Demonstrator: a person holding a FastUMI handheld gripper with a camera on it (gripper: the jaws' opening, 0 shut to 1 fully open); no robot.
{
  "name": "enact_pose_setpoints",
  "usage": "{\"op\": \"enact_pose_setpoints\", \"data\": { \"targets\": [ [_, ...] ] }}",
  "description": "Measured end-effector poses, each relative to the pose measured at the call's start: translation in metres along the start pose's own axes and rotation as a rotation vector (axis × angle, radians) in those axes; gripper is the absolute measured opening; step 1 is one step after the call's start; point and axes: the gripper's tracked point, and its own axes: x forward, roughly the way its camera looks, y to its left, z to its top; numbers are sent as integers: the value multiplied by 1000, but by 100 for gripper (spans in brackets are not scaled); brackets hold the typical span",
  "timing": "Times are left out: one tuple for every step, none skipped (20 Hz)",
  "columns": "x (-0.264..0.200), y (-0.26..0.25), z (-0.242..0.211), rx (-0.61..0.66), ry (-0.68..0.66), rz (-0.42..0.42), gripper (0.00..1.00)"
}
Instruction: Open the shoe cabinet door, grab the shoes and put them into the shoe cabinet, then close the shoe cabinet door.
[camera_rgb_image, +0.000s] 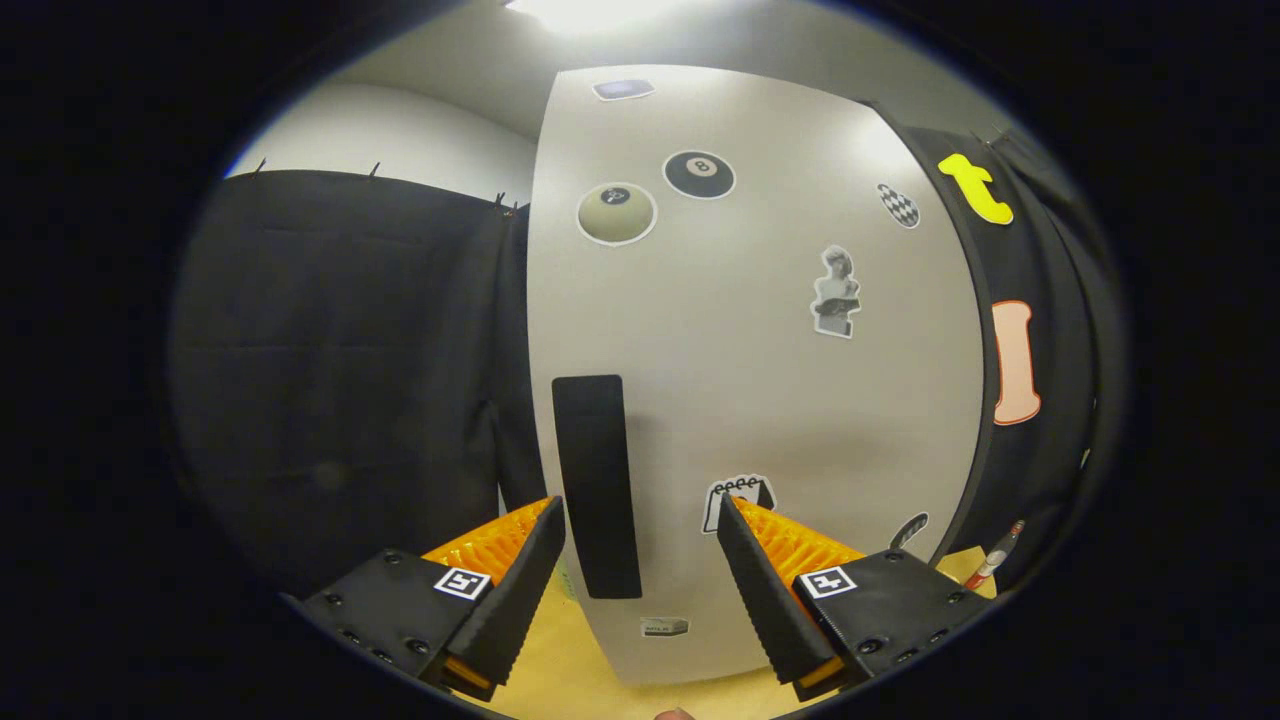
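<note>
- Nearest the lens: my claw (640, 525), both fingers (520, 590) spread wide apart, nothing between the pads, nothing touched.
- Finger build: black ribbed pads on the inner faces, orange ribbed backing behind, a square black-and-white marker on top of each finger base.
- Just ahead of the fingers: shoe cabinet door (760, 380), pale grey, closed, facing me squarely.
- Black vertical handle (597, 485) sits near the door's left edge; it falls in the gap between my fingers, closer to the left one. Not gripped; whether the fingertips touch the door I cannot tell.
- Door face carries stickers: an eight-ball sticker (699, 174), a pale ball sticker (617, 213) beside it, a bust sticker (836, 292) further right, a notepad sticker (738, 498) just by my right fingertip.
- Below the door: light wooden floor (580, 670).
- Black cloth wall (340, 370) to the left of the cabinet and also along its right side.
</note>
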Motion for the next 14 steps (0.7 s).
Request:
{"op": "enact_pose_setpoints", "data": {
  "targets": [
    [-13,-4,0,-6,-1,1,96],
    [-26,-10,1,-10,-4,-2,96],
    [-39,-17,1,-12,-8,-9,96],
    [-52,-25,3,-14,-13,-15,96],
    [-64,-35,3,-13,-16,-27,96],
    [-76,-45,4,-14,-19,-39,96],
    [-86,-56,6,-15,-24,-53,96],
    [-97,-68,7,-16,-29,-72,96],
    [-109,-81,8,-17,-37,-90,96],
    [-120,-93,10,-17,-47,-109,96],
    [-132,-104,10,-18,-59,-125,96],
    [-143,-114,10,-24,-70,-140,96],
    [-155,-124,8,-34,-79,-154,96],
    [-167,-132,6,-47,-87,-167,96]
  ]
}}
